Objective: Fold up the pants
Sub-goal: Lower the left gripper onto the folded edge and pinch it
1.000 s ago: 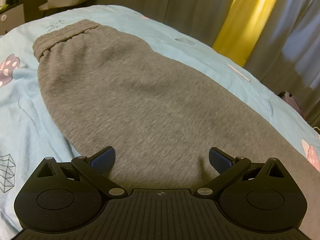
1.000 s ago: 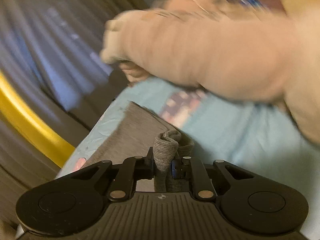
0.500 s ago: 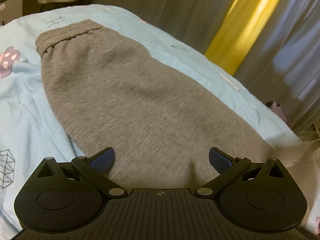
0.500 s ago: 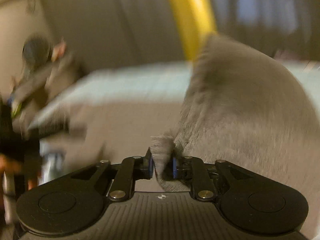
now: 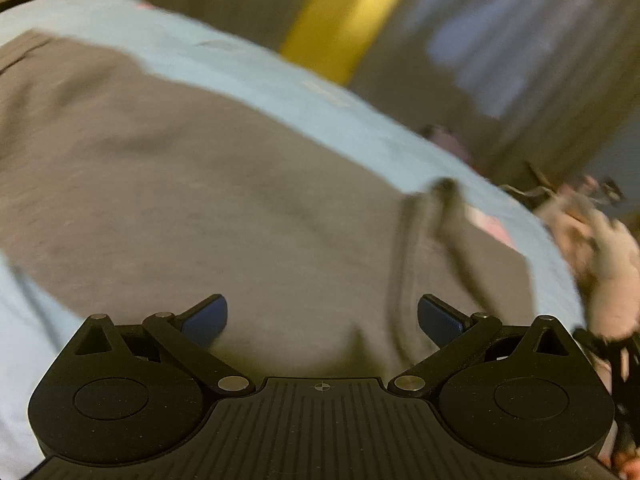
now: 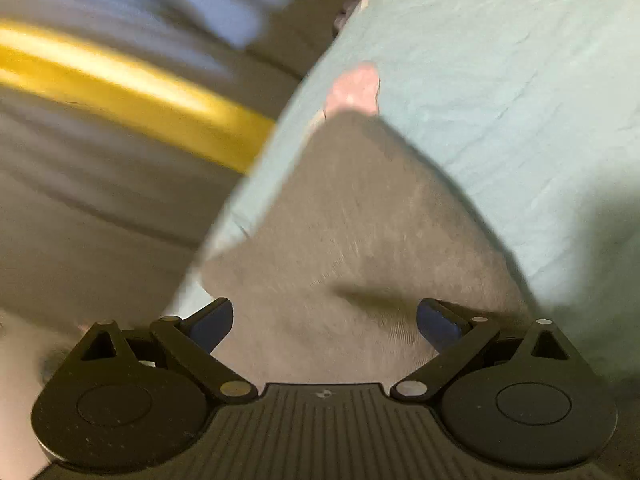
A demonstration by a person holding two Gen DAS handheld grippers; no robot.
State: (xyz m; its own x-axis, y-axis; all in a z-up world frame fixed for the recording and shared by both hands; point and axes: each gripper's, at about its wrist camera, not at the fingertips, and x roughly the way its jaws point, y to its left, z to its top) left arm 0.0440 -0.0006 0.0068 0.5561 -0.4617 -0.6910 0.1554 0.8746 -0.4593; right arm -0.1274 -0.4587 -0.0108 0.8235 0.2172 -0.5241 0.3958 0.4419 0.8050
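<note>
Left tongs [image 5: 322, 320]: jaws wide apart, nothing between the blue pads, hovering low over the cloth. Empty.

Pants [image 5: 208, 208], grey knit, lie on the bed [image 5: 280, 88] (light blue sheet w/ pink print). In left wrist view they fill the middle of the frame, spread mostly flat; waistband end looks to run off at far left, but blurred. To the right, a raised ridge or fold of grey cloth [image 5: 424, 220] stands up from the surface, prob. the leg end just laid over.

Right tongs [image 6: 324, 320]: jaws have just been opening and now stand wide; nothing pinched between them. Grey cloth lies under and ahead of them, pads not pressing on it. Right wrist view shows the pants tapering to a corner near a pink print on the sheet [image 6: 354, 88].

Progress, my read: one lengthwise fold looks done (single-leg width on the bed). Crosswise fold seems under way or just dropped, not tidy. Left: square up edges, maybe one more fold, smooth out.

Hard to make out: both views motion-blurred. Hem and waistband alignment can't be checked. Far right of left view, a pale blurred shape [image 5: 600, 256], likely the person's hand or sleeve w/ the other tool; can't tell. Curtains [image 5: 500, 40] w/ a yellow strip behind.
</note>
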